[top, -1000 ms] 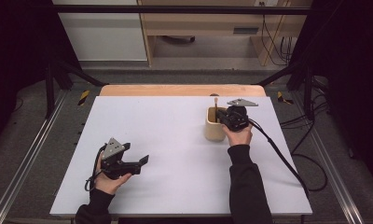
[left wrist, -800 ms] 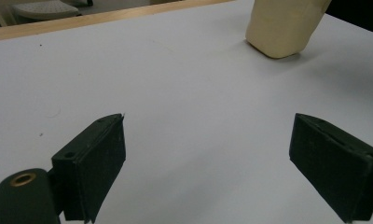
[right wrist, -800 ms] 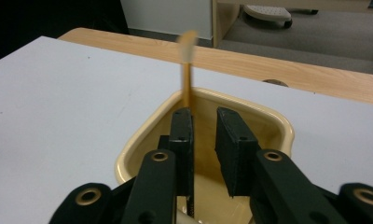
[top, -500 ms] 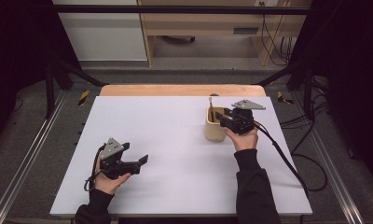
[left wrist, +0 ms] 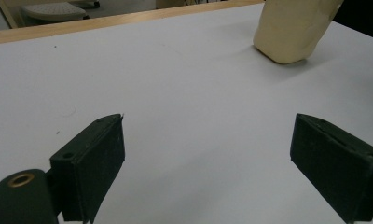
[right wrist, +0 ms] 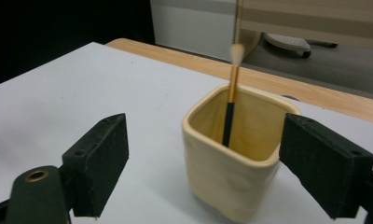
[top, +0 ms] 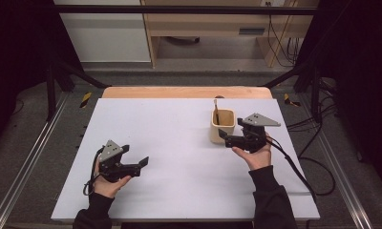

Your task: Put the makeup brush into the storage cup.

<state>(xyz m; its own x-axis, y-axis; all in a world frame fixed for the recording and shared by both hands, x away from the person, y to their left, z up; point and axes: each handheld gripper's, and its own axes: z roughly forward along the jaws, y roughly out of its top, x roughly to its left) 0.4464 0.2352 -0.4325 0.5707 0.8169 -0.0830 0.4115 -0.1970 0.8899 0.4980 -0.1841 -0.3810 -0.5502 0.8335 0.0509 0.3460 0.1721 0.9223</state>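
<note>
A cream square cup [top: 223, 126] stands on the right half of the white table [top: 179, 143], with a paintbrush [top: 216, 110] upright in it, bristles up. My right gripper [top: 228, 133] is held just right of the cup and points at it. In the right gripper view its jaws stand open [right wrist: 205, 126], with the cup [right wrist: 236, 168] and the brush [right wrist: 230, 109] close ahead between them. My left gripper [top: 135, 157] rests low over the near left of the table, open and empty [left wrist: 208, 140]. The cup [left wrist: 294, 30] lies far off at the top right of its view.
A wooden strip [top: 184, 92] runs along the table's far edge. Metal rails [top: 31, 157] flank both sides. The right gripper's cable [top: 299, 171] trails over the table's right edge. A cabinet and a wooden shelf stand on the floor beyond.
My right gripper has drawn back from over the cup, moving right and toward the near edge; the cup now stands uncovered. The left gripper has not moved.
</note>
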